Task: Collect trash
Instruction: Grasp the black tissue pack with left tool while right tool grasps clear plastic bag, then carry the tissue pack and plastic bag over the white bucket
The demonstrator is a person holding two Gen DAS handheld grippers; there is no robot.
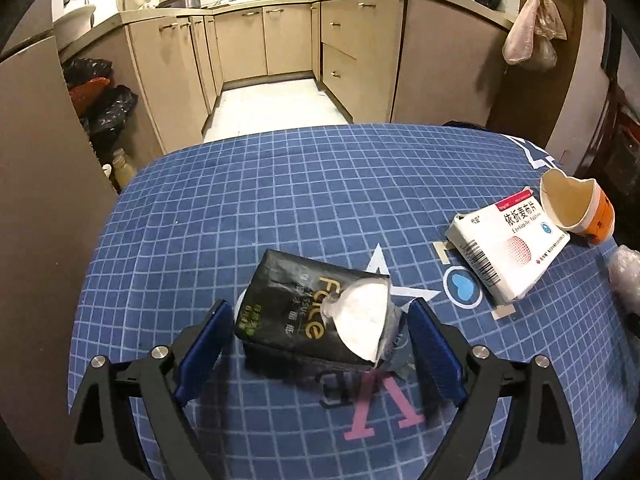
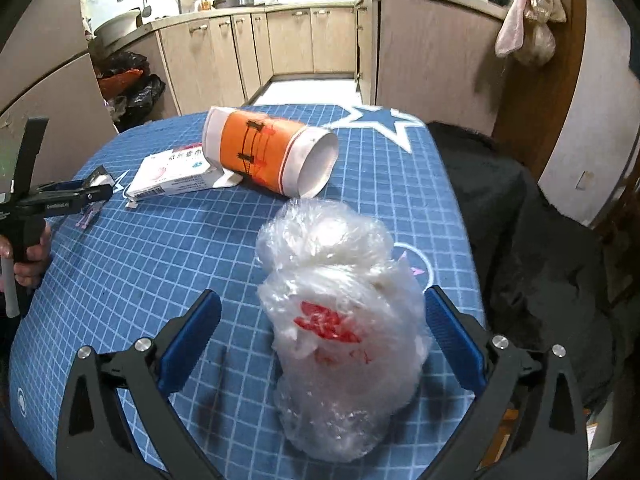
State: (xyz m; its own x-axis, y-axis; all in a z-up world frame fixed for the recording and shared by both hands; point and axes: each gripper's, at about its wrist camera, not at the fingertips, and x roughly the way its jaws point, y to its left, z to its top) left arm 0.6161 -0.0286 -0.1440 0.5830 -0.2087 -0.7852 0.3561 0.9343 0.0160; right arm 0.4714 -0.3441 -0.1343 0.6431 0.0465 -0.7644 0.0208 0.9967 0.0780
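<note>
Both tongs gape, holding nothing: left tongs (image 1: 320, 350) straddle the tissue pack (image 1: 304, 312), right tongs (image 2: 322, 338) the plastic bag (image 2: 340, 320), which, probably slippery, could squirt free.

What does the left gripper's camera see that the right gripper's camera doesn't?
Only the left camera shows the left gripper open around the whole black tissue pack, not squeezing it.

Only the right camera shows the right gripper open around the crumpled plastic bag, plus a dark jacket and the hand holding the other gripper.

Both show the orange paper cup lying on its side, the white medicine box and the blue checked tablecloth.
</note>
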